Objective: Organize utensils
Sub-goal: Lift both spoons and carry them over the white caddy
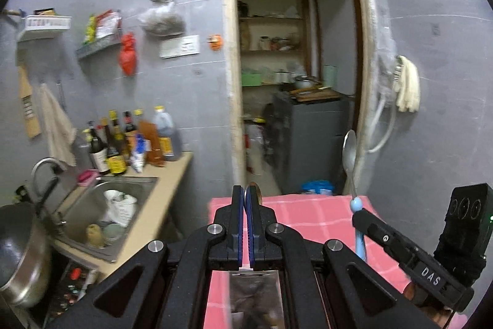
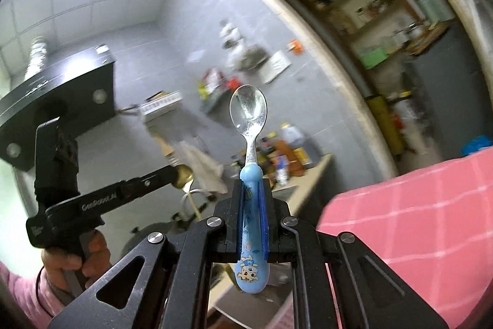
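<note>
Pink checked tablecloth [image 1: 308, 221] spread below both grippers, running from 6 to 4 o'clock in the left wrist view. Steel sink [image 1: 101, 211] at 8 o'clock with cups inside, bottles [image 1: 129, 141] lined behind it at 9. Left gripper [image 1: 245, 199] raised over the cloth, jaws pressed together on a gold spoon [image 2: 183, 173]; only its rim peeking above the pads in its own view, bowl and thin handle visible at 9 o'clock from the right wrist. Right gripper [image 2: 253, 190] held up at centre, clamped on the blue cartoon handle of a child's spoon [image 2: 249, 113], metal bowl upright toward 12 o'clock, handle end hanging below the fingers.
</note>
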{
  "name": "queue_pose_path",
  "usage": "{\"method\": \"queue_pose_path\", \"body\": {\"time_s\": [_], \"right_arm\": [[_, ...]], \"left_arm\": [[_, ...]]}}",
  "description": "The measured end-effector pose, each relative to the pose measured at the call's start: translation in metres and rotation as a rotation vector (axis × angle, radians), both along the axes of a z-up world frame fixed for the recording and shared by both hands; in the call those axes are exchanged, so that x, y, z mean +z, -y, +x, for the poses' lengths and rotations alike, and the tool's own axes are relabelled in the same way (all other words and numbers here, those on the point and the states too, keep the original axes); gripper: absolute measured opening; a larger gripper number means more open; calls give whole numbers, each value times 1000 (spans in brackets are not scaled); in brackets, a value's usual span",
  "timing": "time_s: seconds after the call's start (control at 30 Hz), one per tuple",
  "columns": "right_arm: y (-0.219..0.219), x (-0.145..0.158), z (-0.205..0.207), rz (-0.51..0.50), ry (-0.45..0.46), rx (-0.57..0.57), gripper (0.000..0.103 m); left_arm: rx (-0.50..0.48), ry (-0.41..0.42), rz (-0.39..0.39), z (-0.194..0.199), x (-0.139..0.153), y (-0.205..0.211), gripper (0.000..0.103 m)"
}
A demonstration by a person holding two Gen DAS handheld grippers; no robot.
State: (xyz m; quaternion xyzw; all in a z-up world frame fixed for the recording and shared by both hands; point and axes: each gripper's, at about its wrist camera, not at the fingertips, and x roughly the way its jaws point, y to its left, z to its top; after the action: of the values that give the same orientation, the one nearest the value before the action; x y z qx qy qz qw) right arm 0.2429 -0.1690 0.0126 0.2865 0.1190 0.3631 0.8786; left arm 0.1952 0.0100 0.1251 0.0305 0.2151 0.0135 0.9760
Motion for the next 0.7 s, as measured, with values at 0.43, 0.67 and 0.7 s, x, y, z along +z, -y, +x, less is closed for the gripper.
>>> {"method": "queue_pose_path", "body": {"time_s": [0.43,0.67,0.7], "right_arm": [[-61,-80,31,-10,12,153,9],[-62,-102,33,-49,-13,165,9],[-61,-103,31,-56,-15,164,9]], "left_arm": [[83,-69,132,4,-67,-17,2],[63,-99,179,5,-85,-8,2],[61,-103,179,4,-87,-8,2]]}}
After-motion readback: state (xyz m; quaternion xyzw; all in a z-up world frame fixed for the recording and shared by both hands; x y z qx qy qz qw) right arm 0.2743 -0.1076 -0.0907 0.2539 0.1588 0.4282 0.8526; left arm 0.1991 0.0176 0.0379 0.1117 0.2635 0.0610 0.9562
